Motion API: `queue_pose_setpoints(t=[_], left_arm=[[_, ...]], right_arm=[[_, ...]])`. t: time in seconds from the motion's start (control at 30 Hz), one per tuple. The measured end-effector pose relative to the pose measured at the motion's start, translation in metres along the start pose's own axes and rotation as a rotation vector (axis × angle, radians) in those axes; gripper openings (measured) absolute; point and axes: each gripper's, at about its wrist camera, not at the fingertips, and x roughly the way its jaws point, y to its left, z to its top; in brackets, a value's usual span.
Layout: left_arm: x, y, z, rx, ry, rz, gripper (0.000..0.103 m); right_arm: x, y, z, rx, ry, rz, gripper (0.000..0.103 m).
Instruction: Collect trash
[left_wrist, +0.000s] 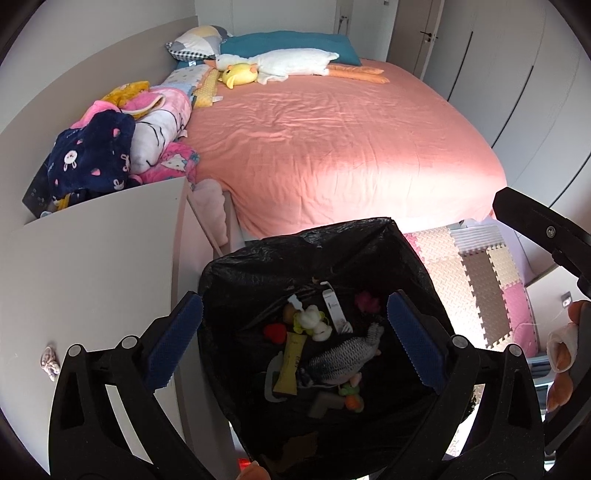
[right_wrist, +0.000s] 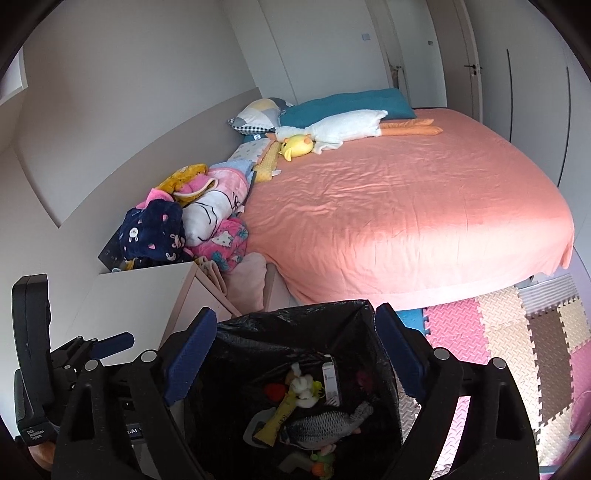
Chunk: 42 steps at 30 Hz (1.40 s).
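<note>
At the bottom centre of both views a black trash bag (left_wrist: 280, 266) stands open on the floor below the pink bed (left_wrist: 332, 140), holding a grey plush fish (left_wrist: 343, 360), a yellow wrapper (left_wrist: 290, 363) and other small scraps. The left hand-held gripper (left_wrist: 293, 343) and the right hand-held gripper (right_wrist: 295, 354) hover above its mouth, both spread wide and empty.

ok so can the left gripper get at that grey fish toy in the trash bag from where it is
Probably yes. The left gripper hangs open right above the black trash bag, whose mouth gapes wide. The grey fish toy lies on top of the pile, uncovered, so a straight descent looks free.
</note>
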Motion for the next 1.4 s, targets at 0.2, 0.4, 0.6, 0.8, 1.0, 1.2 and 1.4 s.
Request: queue_pose_setpoints(t=[0.2,0.4,0.6,0.8,1.0,1.2,1.4], left_arm=[[-0.002,0.003,-0.001,-0.008,-0.007,0.009,0.097],[-0.002,0.008,-0.002,-0.020,-0.008,-0.016,0.097],[-0.002,0.012,-0.003,-0.024,-0.010,-0.032,0.097],[-0.002,0.012,-0.002,-0.022,-0.010,-0.031,0.097],[-0.001,0.016,-0.002,-0.031,-0.011,-0.025,0.097],[0.000,0.016,-0.001,-0.029,-0.011,-0.018,0.097],[0.001,0.017,0.001,-0.022,-0.010,-0.014,0.097]], right_arm=[[-0.002,0.004,0.000,-0.013,-0.006,0.005,0.087],[0.000,0.009,-0.001,-0.026,-0.002,0.004,0.087],[0.001,0.011,-0.001,-0.029,-0.001,0.003,0.087],[0.002,0.012,-0.002,-0.031,0.001,0.001,0.087],[0.002,0.012,-0.002,-0.030,0.000,0.001,0.087],[0.002,0.012,-0.001,-0.030,0.000,0.000,0.087],[0.002,0.013,-0.002,-0.030,0.002,-0.002,0.087]])
